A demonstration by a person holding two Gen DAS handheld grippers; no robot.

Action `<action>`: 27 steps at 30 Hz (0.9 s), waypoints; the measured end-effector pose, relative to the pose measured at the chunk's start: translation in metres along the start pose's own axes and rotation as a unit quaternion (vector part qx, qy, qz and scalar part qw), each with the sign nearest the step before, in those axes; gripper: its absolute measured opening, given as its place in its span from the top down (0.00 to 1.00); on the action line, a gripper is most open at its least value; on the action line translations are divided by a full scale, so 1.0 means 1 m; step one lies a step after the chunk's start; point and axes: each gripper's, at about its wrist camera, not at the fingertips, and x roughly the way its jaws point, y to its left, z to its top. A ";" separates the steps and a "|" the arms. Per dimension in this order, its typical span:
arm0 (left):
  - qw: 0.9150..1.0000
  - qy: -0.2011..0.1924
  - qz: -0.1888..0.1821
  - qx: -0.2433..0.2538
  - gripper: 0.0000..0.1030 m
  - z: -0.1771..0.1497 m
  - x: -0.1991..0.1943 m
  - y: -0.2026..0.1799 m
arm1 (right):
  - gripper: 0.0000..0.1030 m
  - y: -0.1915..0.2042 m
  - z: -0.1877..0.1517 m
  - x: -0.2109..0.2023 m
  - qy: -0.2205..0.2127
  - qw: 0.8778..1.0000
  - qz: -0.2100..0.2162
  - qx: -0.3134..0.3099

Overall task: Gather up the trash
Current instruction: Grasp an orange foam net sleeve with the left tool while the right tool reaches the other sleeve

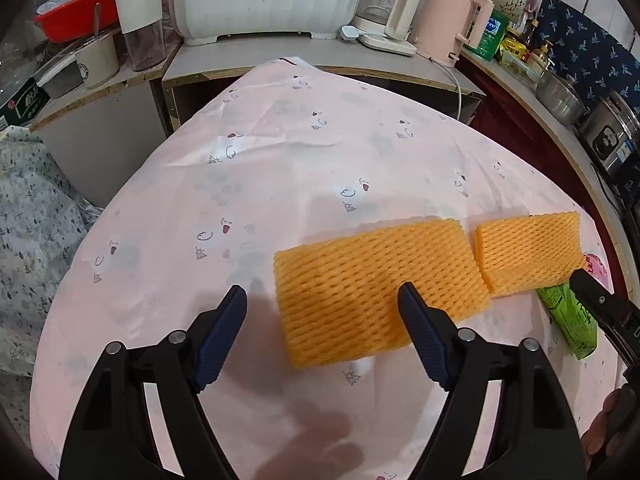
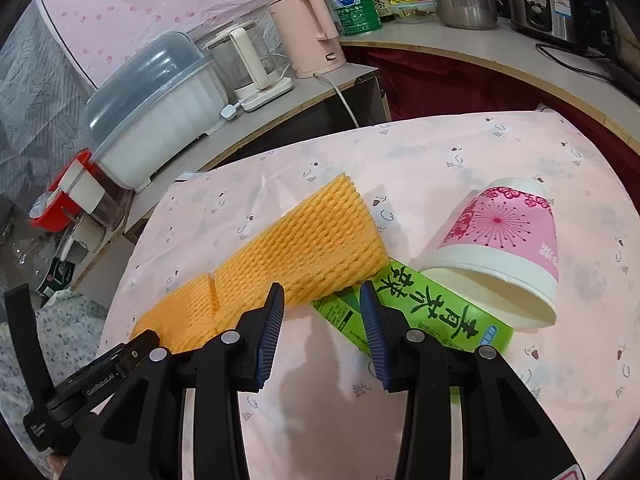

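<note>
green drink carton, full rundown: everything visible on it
The green drink carton is a slim box, apparently coated card, with dark printed characters and small text. It lies flat on the pink tablecloth, one end tucked under an orange foam net, beside a tipped paper cup. The right gripper hangs open, not gripping it.

The left gripper (image 1: 320, 304) hangs with jaws apart over a pink-clothed desk (image 1: 280, 152). Two orange foam nets (image 1: 376, 288) lie side by side; a green carton (image 1: 568, 316) sits at the right.
</note>
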 end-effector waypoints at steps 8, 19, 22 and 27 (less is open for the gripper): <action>1.000 -0.001 -0.003 0.025 0.51 0.006 0.010 -0.018 | 0.62 0.005 0.009 0.022 -0.001 1.000 0.008 0.000; 0.999 -0.014 -0.013 0.044 0.77 0.004 0.000 -0.034 | 0.99 0.012 0.010 0.021 -0.005 1.000 0.015 -0.011; 0.999 -0.016 -0.017 0.046 0.78 0.002 -0.008 -0.040 | 0.99 0.011 0.010 0.009 -0.015 1.000 0.012 -0.013; 0.998 -0.028 -0.024 0.056 0.78 -0.004 -0.028 -0.054 | 0.99 0.003 0.011 -0.017 -0.030 0.999 0.011 -0.005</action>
